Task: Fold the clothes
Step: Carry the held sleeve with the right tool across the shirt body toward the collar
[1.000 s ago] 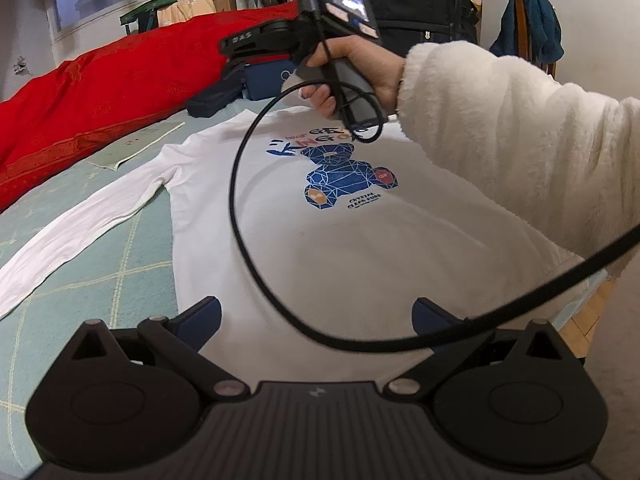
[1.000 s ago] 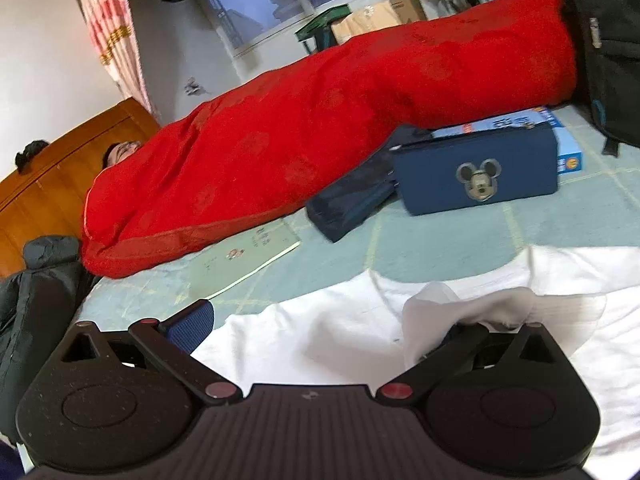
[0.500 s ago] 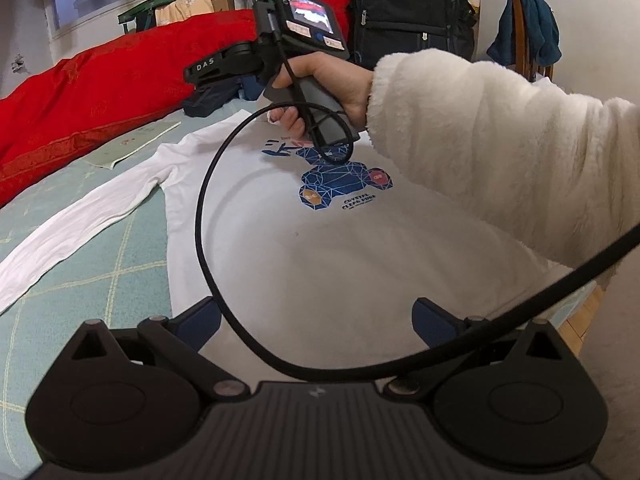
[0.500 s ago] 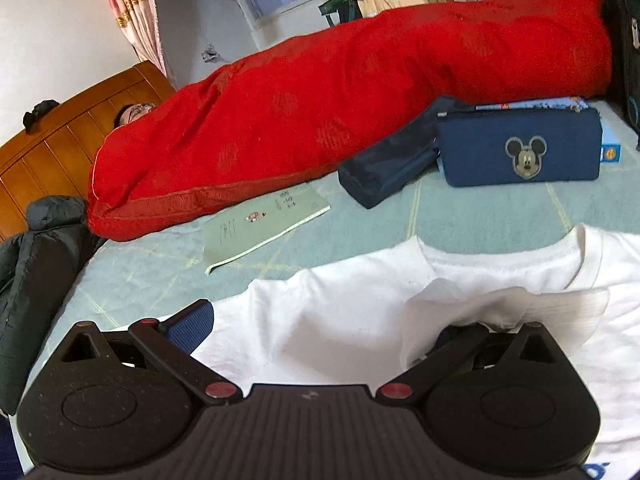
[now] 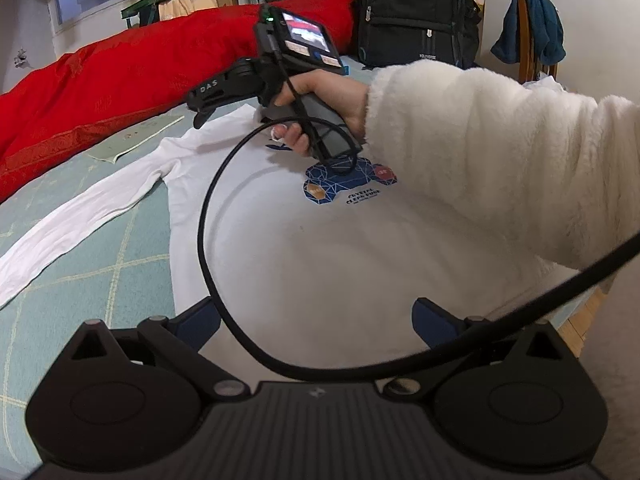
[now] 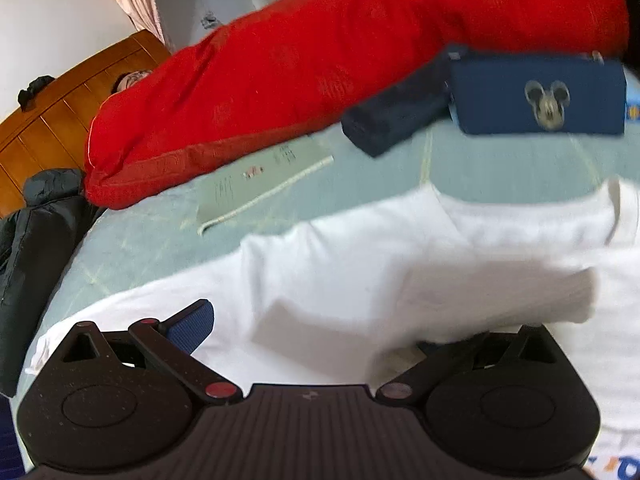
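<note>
A white long-sleeved shirt (image 5: 320, 240) with a blue bear print (image 5: 348, 180) lies face up on the bed. Its left sleeve (image 5: 80, 220) stretches out to the left. My left gripper (image 5: 316, 320) hovers open over the hem, nothing between its fingers. A hand in a fluffy white sleeve (image 5: 480, 152) holds my right gripper (image 5: 202, 114) above the shirt's left shoulder. In the right wrist view, the right gripper (image 6: 312, 330) stands wide. A fold of white cloth (image 6: 480, 292) drapes over and hides its right finger.
A red quilt (image 5: 120, 76) lies along the far side, with a pale booklet (image 6: 260, 184) and a navy Mickey case (image 6: 536, 96) beside it. A black backpack (image 5: 416, 12) and a chair with a teal cloth (image 5: 528, 28) stand behind. The bed's edge (image 5: 580, 320) is at the right.
The right gripper has swung left across the chest toward the shirt's left shoulder, the white fold still over its right finger. The left gripper has stayed over the hem.
</note>
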`<state>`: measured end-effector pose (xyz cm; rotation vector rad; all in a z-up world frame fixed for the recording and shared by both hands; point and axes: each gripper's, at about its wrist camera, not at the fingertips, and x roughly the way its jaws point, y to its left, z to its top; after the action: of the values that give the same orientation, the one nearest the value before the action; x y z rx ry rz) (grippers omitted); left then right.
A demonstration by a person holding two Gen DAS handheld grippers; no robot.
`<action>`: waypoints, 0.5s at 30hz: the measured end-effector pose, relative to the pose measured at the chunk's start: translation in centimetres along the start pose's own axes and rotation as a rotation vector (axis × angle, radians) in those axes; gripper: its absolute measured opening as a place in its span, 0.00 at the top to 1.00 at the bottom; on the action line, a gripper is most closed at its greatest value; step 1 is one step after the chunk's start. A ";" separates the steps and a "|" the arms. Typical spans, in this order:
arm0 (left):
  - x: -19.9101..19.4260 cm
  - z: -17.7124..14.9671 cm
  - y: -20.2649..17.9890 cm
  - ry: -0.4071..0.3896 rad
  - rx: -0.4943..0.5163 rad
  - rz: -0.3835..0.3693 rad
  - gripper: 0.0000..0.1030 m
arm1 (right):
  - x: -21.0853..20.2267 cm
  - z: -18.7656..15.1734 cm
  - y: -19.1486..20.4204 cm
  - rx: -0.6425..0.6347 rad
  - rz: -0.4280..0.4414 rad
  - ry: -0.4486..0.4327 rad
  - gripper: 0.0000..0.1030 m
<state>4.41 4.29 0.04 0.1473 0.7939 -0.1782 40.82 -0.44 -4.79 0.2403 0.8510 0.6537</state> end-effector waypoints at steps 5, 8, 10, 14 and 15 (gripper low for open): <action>0.2 0.1 -0.7 0.001 0.021 -0.029 0.02 | -2.6 0.0 -2.2 0.049 0.054 0.026 0.00; 0.5 0.0 -0.9 0.002 0.020 -0.046 0.02 | -4.5 0.0 -3.8 0.072 0.059 0.019 0.00; 0.6 0.0 -1.0 0.003 0.019 -0.054 0.02 | -5.4 0.1 -5.2 0.108 0.053 0.005 0.00; 0.7 -0.1 -0.9 0.005 0.013 -0.055 0.02 | -5.4 0.5 -8.0 0.245 0.069 -0.018 0.00; 0.8 -0.2 -0.9 0.006 0.011 -0.055 0.02 | -5.2 0.5 -8.6 0.282 0.085 -0.024 0.00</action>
<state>4.61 3.39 -0.69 0.1363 0.8031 -0.2340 42.49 -10.32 -5.06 0.5402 0.9132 0.6079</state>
